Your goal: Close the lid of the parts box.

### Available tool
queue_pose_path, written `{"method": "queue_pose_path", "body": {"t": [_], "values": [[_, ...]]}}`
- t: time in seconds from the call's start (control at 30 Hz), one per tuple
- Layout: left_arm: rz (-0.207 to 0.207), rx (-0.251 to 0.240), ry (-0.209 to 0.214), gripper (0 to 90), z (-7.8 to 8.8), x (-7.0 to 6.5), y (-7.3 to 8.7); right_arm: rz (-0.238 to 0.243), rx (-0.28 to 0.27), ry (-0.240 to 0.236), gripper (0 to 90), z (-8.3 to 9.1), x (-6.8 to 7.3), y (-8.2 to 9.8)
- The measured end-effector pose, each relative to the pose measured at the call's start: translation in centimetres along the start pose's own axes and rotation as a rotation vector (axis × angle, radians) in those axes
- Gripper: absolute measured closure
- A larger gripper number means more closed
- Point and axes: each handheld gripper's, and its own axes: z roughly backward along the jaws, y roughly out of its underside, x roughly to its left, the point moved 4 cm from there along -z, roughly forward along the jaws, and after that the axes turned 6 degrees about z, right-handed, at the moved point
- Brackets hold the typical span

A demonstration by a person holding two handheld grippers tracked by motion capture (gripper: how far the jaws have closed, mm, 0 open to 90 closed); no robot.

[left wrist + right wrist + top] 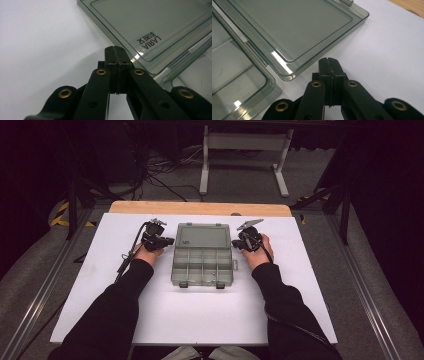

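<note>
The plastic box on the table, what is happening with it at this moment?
A person holds a gripper in each hand beside an open compartment box on a white board. Its lid lies flat behind the tray. The left gripper and right gripper are both shut, each near a lid corner, holding nothing.

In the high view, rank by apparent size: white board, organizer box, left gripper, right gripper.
1. White board, by far the largest.
2. Organizer box, lid open flat.
3. Left gripper and right gripper: they look alike, so no ranking between them.
</note>
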Motion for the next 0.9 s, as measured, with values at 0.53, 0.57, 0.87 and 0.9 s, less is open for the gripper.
{"method": "queue_pose_path", "body": {"t": [0.53,0.57,0.87,0.9], "values": [[-0.003,0.023,-0.004,89.7,-0.8,-0.07,0.2,-0.004,-0.005,-0.019,90.0,-0.39,-0.08,0.04],[-0.003,0.023,-0.004,89.7,-0.8,-0.07,0.2,-0.004,-0.005,-0.019,90.0,-0.39,-0.08,0.04],[-0.007,0.05,-0.008,89.7,-0.9,0.03,-0.13,-0.007,-0.003,-0.026,90.0,-0.48,-0.28,-0.04],[-0.007,0.05,-0.008,89.7,-0.9,0.03,-0.13,-0.007,-0.003,-0.026,90.0,-0.48,-0.28,-0.04]]}}
